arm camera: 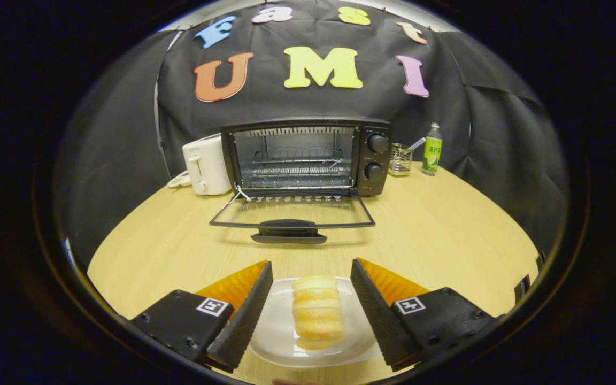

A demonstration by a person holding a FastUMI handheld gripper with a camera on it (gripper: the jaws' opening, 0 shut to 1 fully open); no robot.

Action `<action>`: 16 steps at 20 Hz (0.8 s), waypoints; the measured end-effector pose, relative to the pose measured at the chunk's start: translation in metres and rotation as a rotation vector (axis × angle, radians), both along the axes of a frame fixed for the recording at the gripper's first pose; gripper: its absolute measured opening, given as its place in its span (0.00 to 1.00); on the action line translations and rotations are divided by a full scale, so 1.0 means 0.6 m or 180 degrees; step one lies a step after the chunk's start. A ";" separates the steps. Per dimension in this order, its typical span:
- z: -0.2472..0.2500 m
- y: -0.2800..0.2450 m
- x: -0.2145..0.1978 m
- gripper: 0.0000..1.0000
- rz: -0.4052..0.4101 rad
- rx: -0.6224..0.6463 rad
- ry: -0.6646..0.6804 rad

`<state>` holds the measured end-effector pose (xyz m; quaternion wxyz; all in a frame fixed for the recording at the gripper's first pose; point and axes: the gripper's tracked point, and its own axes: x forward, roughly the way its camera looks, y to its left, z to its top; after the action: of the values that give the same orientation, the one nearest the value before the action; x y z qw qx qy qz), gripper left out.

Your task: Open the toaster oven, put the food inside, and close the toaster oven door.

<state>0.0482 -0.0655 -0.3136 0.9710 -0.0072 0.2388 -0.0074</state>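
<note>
A black toaster oven [308, 158] stands at the back of the wooden table, its glass door [293, 213] folded down flat toward me with the handle at the front. Inside I see a wire rack [296, 171]. A pale yellow ridged bread roll [316, 312] lies on a white plate [278, 331] close in. My gripper [312, 272] is open, one finger on each side of the roll with a gap on both sides, neither touching it.
A white pop-up toaster [206, 164] sits to the left of the oven. To the oven's right are a wire-mesh holder [400, 159] and a green bottle [432, 149]. Bare wooden tabletop [436, 235] lies between the plate and the oven door.
</note>
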 end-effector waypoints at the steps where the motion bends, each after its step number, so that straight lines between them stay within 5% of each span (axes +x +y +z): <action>1: -0.016 -0.005 -0.008 0.97 -0.0019 -0.0023 0.0052; 7: -0.084 0.003 -0.032 0.97 -0.0039 0.0067 0.0460; 16: -0.079 -0.004 -0.037 0.85 -0.0094 0.0182 0.0438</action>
<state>0.0260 -0.0679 -0.3612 0.9519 0.0235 0.3052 -0.0144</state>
